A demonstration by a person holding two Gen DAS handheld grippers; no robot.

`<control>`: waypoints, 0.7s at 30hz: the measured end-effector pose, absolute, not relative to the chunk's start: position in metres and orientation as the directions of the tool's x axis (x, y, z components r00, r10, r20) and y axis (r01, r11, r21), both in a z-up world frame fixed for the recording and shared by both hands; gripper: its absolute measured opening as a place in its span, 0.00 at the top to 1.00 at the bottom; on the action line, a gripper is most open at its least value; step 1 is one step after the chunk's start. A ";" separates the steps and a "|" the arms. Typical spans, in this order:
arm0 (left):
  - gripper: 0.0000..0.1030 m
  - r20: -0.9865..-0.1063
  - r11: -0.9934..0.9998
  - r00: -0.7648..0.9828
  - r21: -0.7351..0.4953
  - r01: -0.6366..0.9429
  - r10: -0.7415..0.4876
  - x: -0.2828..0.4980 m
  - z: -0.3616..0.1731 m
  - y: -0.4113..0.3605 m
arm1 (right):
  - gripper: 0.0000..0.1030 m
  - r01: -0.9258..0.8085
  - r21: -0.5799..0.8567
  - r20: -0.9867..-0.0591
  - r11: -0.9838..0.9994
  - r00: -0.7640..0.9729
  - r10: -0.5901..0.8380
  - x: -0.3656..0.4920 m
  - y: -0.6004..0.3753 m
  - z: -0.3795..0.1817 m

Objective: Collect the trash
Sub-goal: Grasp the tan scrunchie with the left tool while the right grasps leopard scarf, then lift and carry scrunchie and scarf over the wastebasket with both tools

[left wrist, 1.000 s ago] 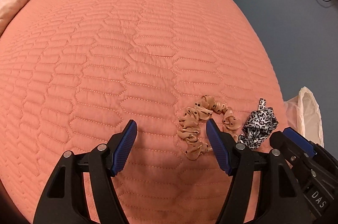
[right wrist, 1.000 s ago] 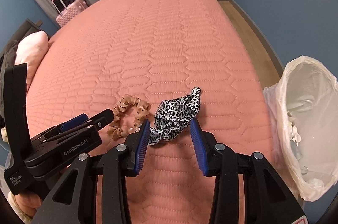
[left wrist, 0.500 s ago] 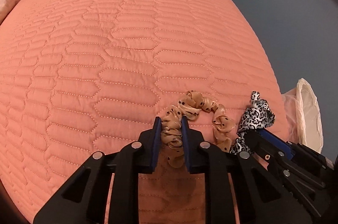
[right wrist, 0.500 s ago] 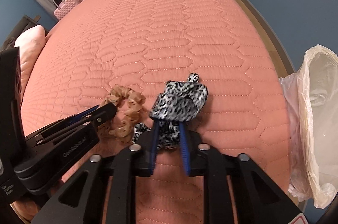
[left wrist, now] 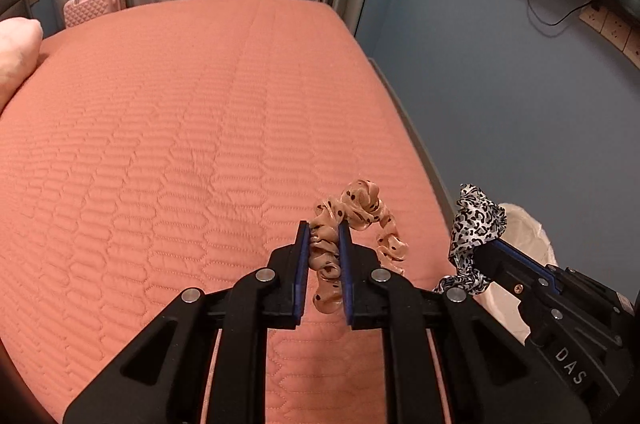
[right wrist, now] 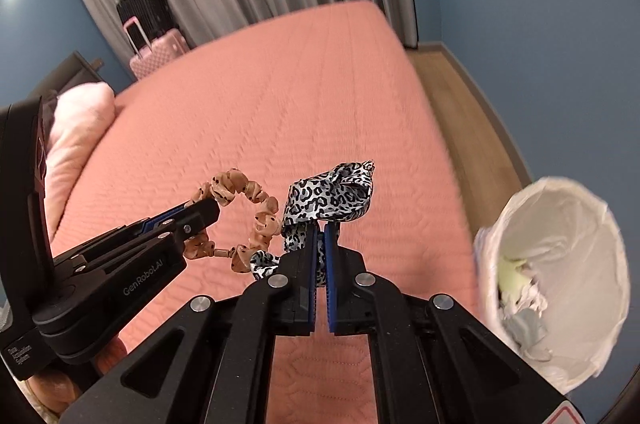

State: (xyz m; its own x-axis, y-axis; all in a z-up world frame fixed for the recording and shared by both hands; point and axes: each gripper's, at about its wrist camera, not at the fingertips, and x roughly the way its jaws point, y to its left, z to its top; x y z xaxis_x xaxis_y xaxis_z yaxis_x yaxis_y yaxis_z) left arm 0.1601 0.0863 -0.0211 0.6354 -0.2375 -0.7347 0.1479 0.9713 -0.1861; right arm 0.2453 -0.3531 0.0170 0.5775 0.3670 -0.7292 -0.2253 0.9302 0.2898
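Note:
A tan dotted scrunchie (left wrist: 362,203) hangs above the salmon quilted bed (left wrist: 160,143), pinched between the blue pads of my left gripper (left wrist: 323,228), whose jaws are still closing on it. Beside it a black-and-white leopard-print scrunchie (right wrist: 332,195) is lifted off the bed too, with my right gripper (right wrist: 318,228) shut on its lower fold. In the right wrist view the left gripper (right wrist: 208,212) reaches in from the left with the tan scrunchie (right wrist: 240,187). A bin with a white liner (right wrist: 560,207) stands open at the right of the bed's edge.
Crumpled paper lies inside the bin. A pink pillow (right wrist: 76,131) rests at the bed's left side. A pink suitcase (left wrist: 96,3) and a black one stand by the grey curtain beyond the bed. A strip of wooden floor (right wrist: 460,103) runs along the blue wall.
Both grippers went from open around the scrunchies to shut on them, then rose, lifting both scrunchies off the bed. The views now show the curtain and the walls.

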 end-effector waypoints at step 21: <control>0.86 -0.444 0.914 0.801 -0.143 0.380 -0.402 0.082 0.143 0.002 | 0.97 -0.239 0.261 -0.414 0.935 0.848 0.332 0.156 -0.458 0.217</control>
